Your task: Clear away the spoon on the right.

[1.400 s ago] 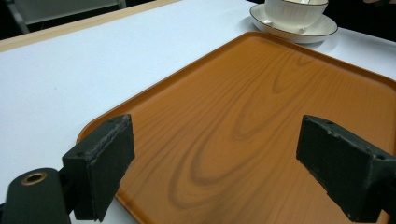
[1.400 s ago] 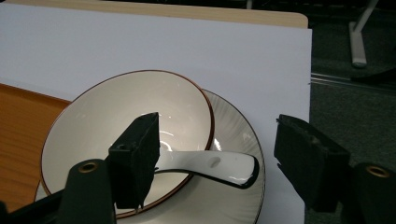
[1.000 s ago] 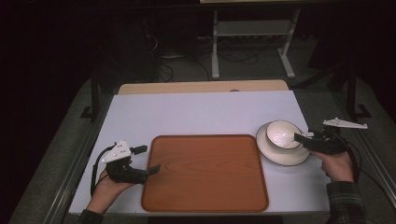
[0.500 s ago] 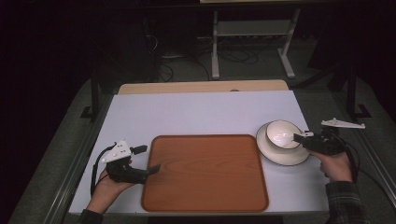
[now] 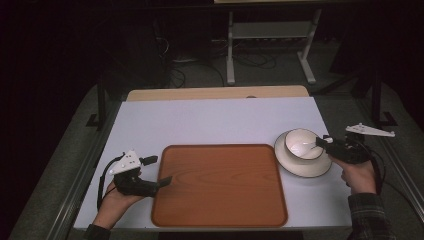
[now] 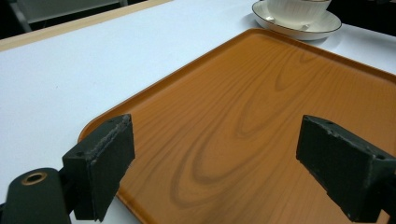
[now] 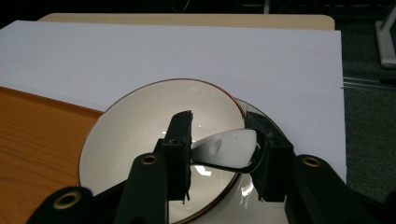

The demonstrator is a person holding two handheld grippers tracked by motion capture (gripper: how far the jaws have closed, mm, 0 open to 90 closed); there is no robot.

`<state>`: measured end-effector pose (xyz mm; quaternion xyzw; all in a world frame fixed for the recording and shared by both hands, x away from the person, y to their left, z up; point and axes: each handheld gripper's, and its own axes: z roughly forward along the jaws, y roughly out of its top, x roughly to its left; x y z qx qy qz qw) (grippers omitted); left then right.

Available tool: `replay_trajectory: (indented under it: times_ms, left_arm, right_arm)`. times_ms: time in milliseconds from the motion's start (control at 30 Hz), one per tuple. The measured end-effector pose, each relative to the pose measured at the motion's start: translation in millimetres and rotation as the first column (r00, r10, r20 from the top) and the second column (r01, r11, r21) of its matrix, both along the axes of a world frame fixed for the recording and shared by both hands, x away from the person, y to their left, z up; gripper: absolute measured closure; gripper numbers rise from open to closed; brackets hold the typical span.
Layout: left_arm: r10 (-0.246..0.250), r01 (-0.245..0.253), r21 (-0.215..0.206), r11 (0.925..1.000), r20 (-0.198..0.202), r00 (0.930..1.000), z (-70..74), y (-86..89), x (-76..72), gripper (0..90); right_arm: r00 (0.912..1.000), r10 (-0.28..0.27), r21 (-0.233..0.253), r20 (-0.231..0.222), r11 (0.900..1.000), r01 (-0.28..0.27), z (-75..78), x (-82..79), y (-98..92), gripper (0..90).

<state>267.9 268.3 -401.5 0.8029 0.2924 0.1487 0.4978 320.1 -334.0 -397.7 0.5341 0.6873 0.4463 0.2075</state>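
The right gripper (image 5: 327,141) reaches over the near rim of a white bowl (image 5: 301,143), its jaws clamped on the handle of a white spoon (image 7: 227,148) whose end points down into the bowl. In the right gripper view the spoon sits pinched between the two black jaws, with the bowl directly ahead of and below them. The bowl stands on a saucer (image 5: 303,169), which lies under the gripper's tip and just beside the right edge of a wooden tray (image 5: 219,184). The left gripper (image 5: 165,181) rests at the opposite side of the tray, jaws spread wide and holding nothing; in the left gripper view the tray's near corner lies between and beneath them, and the bowl and saucer show far ahead past the tray's far corner. All of it lies on a white table (image 5: 210,120).
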Motion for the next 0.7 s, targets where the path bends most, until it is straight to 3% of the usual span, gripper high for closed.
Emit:
replay_trajectory:
  times_ms: [300, 700]
  left_arm:
    - [-0.002, 0.002, -0.005, 1.0000, 0.002, 1.0000, 0.2, 0.0, -0.3, 11.0]
    - [-0.004, 0.004, -0.023, 0.9997, 0.003, 1.0000, 0.8, 1.6, -1.0, 11.0]
  right_arm:
    - [0.9986, 0.038, 0.041, 0.037, 0.998, -0.040, 8.8, 1.8, 0.8, 74.3]
    - [0.9934, 0.093, 0.054, 0.068, 0.994, -0.096, 18.2, 3.9, 6.0, 83.3]
